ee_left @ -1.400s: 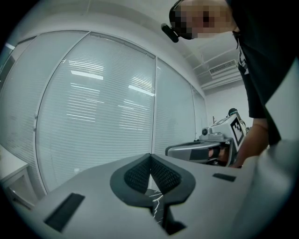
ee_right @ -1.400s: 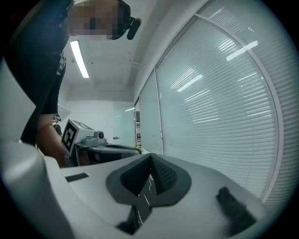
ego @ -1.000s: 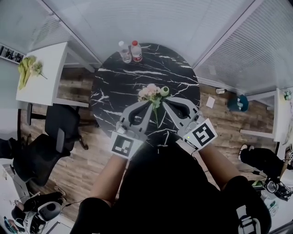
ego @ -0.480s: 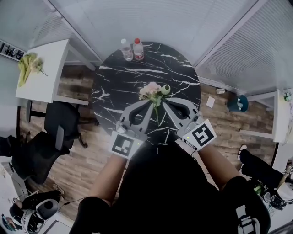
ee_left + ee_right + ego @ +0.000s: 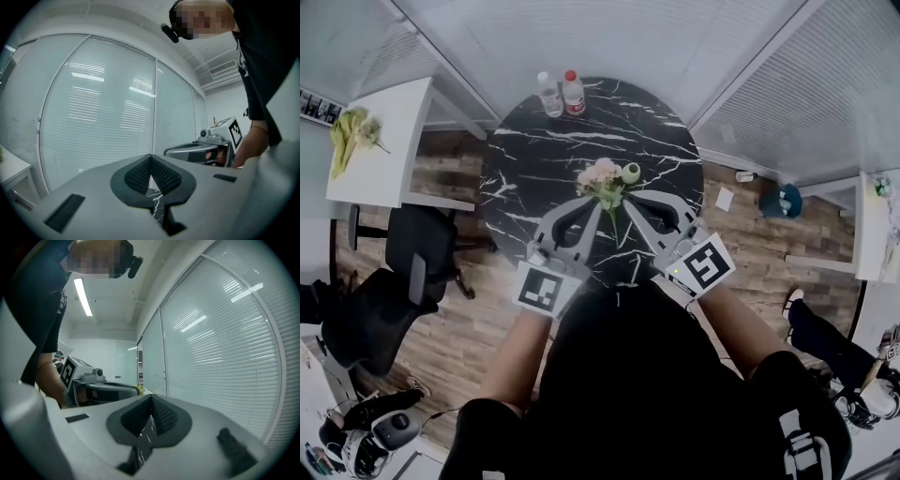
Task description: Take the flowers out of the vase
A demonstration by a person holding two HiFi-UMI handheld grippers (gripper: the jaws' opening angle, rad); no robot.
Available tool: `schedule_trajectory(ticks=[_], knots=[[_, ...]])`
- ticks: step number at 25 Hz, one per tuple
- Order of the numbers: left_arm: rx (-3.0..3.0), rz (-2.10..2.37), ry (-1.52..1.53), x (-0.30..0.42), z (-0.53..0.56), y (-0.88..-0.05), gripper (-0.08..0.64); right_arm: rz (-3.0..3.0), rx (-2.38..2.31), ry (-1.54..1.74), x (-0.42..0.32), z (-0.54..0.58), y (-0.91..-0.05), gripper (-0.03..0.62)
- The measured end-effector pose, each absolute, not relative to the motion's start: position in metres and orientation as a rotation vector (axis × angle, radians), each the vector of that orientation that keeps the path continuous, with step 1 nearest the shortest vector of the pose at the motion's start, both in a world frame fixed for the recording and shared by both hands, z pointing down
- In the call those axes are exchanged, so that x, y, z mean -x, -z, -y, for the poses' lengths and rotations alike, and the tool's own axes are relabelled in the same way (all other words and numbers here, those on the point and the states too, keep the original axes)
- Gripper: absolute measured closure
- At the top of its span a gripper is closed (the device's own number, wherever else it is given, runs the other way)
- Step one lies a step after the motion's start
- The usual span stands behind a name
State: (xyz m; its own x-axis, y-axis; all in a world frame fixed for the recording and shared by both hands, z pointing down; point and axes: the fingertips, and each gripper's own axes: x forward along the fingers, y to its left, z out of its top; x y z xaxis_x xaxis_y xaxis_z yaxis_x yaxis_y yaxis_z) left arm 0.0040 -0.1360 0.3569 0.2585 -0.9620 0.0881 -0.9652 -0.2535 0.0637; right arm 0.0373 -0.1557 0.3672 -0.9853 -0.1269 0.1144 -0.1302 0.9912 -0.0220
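Currently, both grippers are clenched on nothing. In the left gripper view, the left gripper shows its ribbed pads pressed together at the tip. Only the marbled desk is visible through the slot below them, and no stem lies between. The right gripper view shows the same for the right gripper: pads met, nothing held.

In the head view, locate the flowers, a pale pink bunch with green leaves. They are near the middle of the round black desk, a little toward its near edge. The small green vase stands just beside them on the right, its mouth showing as an open ring. A green stem runs from the blooms toward the near edge. It passes between the left gripper and the right gripper, whose tips sit just beside it. Two bottles stand at the far edge, well apart from the work.

Assess progress as follows. The blooms sit beside the vase mouth, not over it, and the stem shows along the desk. The flowers therefore appear to be out of the vase already and lying down. You cannot confirm from this height that every stem is clear of the vase. If any is left inside, you have to open one gripper, close it on the stem and draw it out. Otherwise only withdrawal of both grippers is left.
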Motion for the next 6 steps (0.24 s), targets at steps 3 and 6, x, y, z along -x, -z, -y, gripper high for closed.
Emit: schedule_trajectory(ticks=[3, 6], knots=[[-2.408, 1.854, -0.045, -0.0050, 0.1357, -0.3579, 0.549, 3.047, -0.212, -0.080, -0.0363, 0.1563, -0.3626, 0.574], [-2.413, 1.860, -0.047, -0.0058, 0.1343, -0.3586, 0.549, 3.050, -0.218, -0.101, -0.0366, 0.1553, -0.3637, 0.574]])
